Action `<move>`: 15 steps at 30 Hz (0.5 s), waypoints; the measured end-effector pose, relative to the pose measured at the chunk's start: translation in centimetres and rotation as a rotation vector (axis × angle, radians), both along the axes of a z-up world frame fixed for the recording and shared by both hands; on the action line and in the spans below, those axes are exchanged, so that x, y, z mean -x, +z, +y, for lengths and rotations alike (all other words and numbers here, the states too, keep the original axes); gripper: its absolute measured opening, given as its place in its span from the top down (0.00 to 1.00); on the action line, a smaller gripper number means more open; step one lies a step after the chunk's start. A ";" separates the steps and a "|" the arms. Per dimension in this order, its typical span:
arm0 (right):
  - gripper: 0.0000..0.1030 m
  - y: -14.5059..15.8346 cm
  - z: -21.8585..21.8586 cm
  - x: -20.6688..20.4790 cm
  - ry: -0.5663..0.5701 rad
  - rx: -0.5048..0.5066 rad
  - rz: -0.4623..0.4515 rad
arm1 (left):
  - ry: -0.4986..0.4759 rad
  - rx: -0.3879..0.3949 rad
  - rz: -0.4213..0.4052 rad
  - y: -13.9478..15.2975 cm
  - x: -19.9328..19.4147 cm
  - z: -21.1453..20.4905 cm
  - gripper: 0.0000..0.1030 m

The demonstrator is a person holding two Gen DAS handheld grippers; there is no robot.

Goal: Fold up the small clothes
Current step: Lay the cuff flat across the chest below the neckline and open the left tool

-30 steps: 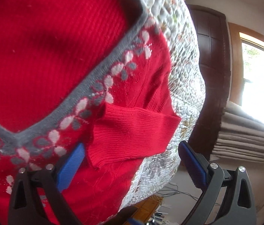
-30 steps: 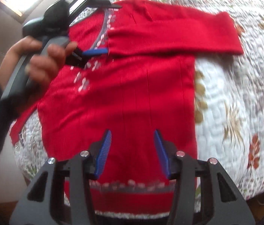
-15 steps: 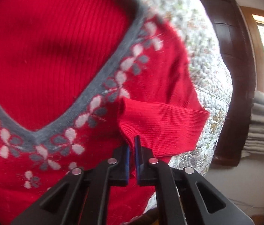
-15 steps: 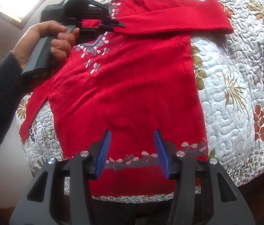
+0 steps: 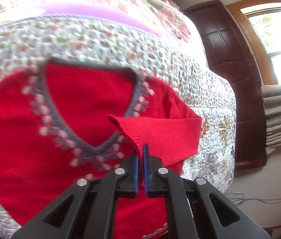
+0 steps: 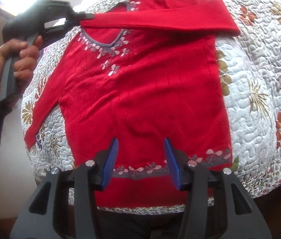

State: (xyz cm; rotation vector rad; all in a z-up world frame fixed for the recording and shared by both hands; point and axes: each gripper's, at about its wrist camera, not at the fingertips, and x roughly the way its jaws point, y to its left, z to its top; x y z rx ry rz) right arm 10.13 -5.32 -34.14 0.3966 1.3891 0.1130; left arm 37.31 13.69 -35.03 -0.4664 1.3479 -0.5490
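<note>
Up close, your left tongs (image 5: 140, 167) pinch the cuff of the red sweater's (image 6: 140, 91) folded sleeve (image 6: 160, 18), hiding its edge. Your right tongs (image 6: 141, 161) hang spread above the hem, partly covering it; the sweater lies flat on the quilted bed (image 6: 260, 79).

A home bedroom: quilted floral bedspread (image 6: 260, 63), dark wooden door (image 5: 234, 63), curtained window (image 5: 276, 31).
</note>
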 end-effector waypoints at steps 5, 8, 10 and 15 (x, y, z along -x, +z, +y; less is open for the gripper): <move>0.54 0.5 1.2 -0.2 0.030 0.001 -0.011 | 0.055 -0.033 -0.005 0.1 0.5 5.1 0.96; 0.54 0.8 1.8 -0.3 0.047 0.004 -0.014 | 0.090 -0.049 -0.006 0.0 0.8 8.1 0.96; 0.54 0.9 2.2 -0.3 0.057 0.005 -0.016 | 0.116 -0.057 -0.004 -0.1 1.0 9.7 0.96; 0.54 0.8 3.5 -0.4 0.085 0.009 -0.009 | 0.167 -0.078 0.002 -0.6 1.5 13.6 0.96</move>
